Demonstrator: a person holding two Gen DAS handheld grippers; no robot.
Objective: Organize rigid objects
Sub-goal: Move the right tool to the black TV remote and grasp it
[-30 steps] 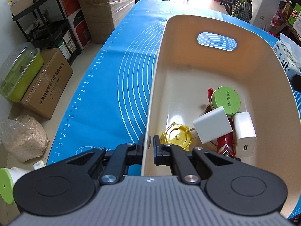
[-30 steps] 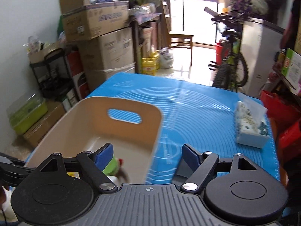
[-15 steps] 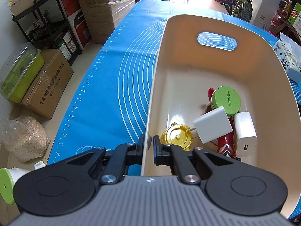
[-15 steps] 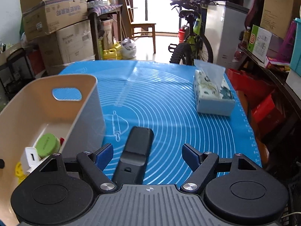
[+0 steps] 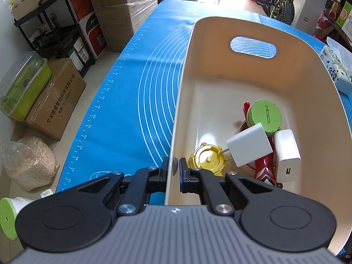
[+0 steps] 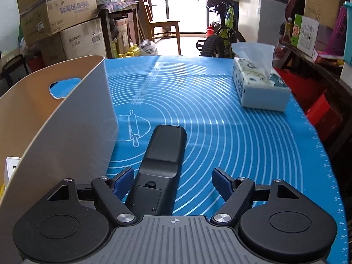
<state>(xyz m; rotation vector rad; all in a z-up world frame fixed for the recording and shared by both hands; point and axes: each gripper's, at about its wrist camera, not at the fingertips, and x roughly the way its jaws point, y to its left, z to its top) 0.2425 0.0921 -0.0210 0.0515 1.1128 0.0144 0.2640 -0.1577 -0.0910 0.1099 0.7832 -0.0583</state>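
Left wrist view: left gripper (image 5: 176,167) clamped on the near rim of a smooth cream plastic bin (image 5: 308,92).
Bin contents: two white chargers (image 5: 249,146), green round tin (image 5: 264,115), yellow lid (image 5: 208,159), partly hidden red toy (image 5: 263,167).
Right gripper (image 6: 173,181): jaws wide and just narrowing, astride a black remote (image 6: 162,162) without touching it; the remote lies on the blue mat (image 6: 220,118) on the table, beside the bin.
Cut off: remote's near end.

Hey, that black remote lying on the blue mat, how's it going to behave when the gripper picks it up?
The black remote looks like hard plastic, so probably stiff. It lies flat, so it is unlikely to roll. Gripped near its closer end, the long body may tilt.
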